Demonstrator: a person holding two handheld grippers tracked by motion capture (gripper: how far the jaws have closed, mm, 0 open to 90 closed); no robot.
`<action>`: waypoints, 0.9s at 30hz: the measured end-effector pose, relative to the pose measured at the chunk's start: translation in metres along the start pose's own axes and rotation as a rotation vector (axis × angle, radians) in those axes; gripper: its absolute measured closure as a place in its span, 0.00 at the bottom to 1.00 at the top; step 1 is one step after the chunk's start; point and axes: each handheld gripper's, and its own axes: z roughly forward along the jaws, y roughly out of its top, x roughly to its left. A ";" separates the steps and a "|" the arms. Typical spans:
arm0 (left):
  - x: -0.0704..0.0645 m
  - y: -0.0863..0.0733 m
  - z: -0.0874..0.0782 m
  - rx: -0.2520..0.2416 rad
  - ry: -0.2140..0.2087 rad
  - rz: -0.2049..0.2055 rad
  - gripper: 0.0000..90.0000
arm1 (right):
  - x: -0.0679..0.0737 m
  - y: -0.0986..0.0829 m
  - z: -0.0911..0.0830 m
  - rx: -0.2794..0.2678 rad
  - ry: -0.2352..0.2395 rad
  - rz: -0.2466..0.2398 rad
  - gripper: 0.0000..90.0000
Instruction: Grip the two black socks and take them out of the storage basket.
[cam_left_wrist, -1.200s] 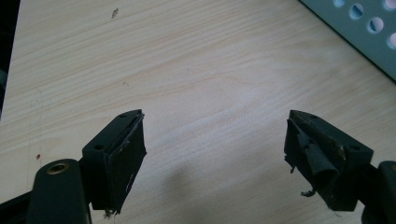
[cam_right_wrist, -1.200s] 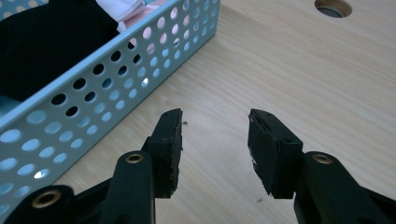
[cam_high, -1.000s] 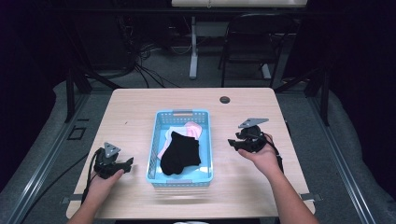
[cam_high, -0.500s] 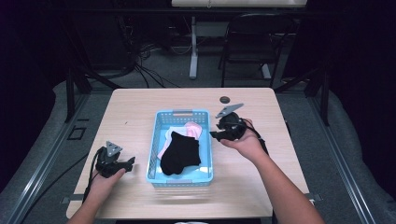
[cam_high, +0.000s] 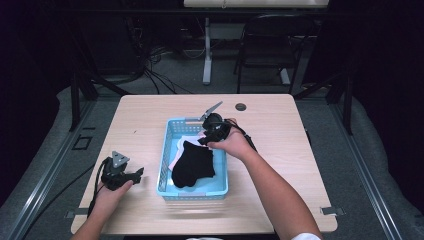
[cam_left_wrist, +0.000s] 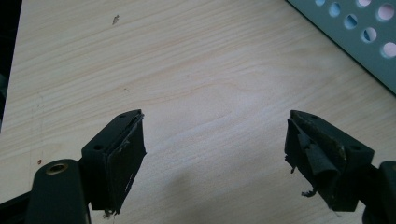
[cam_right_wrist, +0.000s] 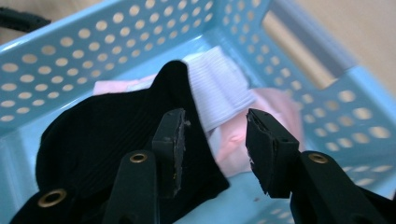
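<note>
A light wooden desk is seen. In the blue basket at its middle, a black sock is laid lengthwise toward the near edge. A white ribbed cuff is shown in the right gripper view. The right gripper is held partly open and empty above it. The left gripper is held wide open, empty, by the desk's near left corner.

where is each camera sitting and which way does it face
High view: fixed above the person's side, looking forward and down on the table; both forearms, left gripper and right gripper show.
Left gripper view: rides the left gripper, facing bare tabletop between its open jaws, basket wall at the corner.
Right gripper view: looks down into the basket at black cloth and white cloth.
All three share the blue basket.
</note>
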 end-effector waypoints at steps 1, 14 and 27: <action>0.000 0.000 0.000 -0.001 0.000 0.000 0.22 | 0.000 0.000 0.003 0.023 0.004 -0.011 0.63; -0.001 0.001 0.001 0.000 -0.002 0.007 0.22 | -0.002 0.001 0.020 0.111 0.009 -0.041 0.61; -0.001 0.002 0.001 -0.001 -0.002 0.008 0.22 | -0.002 -0.002 0.034 0.181 0.059 -0.033 0.70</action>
